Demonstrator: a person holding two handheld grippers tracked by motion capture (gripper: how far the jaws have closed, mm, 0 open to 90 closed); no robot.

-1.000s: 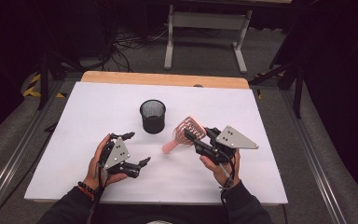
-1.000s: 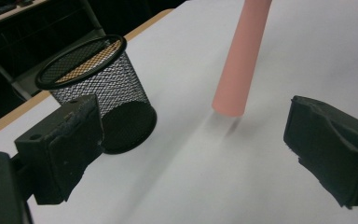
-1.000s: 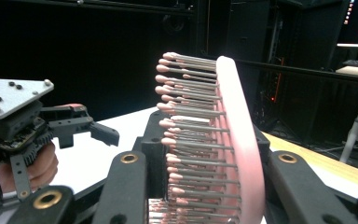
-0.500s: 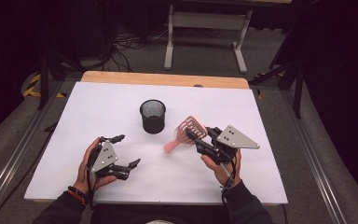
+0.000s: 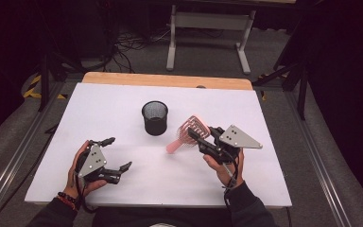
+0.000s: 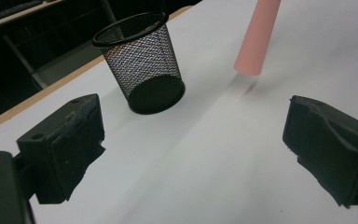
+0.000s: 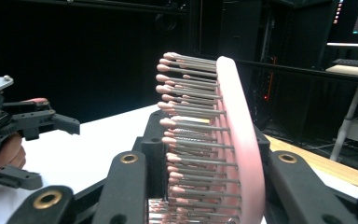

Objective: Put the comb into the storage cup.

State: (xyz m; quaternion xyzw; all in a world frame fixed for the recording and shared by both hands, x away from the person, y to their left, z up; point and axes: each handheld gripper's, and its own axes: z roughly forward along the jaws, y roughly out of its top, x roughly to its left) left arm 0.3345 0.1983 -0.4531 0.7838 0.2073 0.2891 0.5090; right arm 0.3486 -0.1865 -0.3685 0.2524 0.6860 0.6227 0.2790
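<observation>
A pink hairbrush [image 5: 189, 131] is clamped at its bristled head by my right gripper [image 5: 197, 137], right of the table's middle. Its handle slants down to the left, with its tip just over the white sheet. In the right gripper view the bristles [image 7: 191, 140] stand between the two black jaws, which press the head from both sides. A black mesh cup [image 5: 155, 118] stands upright to the left of the brush. My left gripper [image 5: 117, 153] hangs open near the front left, with nothing between its jaws. From the left gripper view the cup [image 6: 142, 63] and the pink handle [image 6: 257, 35] lie ahead.
A white sheet [image 5: 99, 109] covers the table, with a wooden edge [image 5: 165, 80] at the far side. Metal rails run along both sides. The left hand and its gripper [image 7: 14, 135] appear at the left of the right gripper view.
My left gripper has moved left, away from the cup, and stays open. The right gripper and the brush have held still.
</observation>
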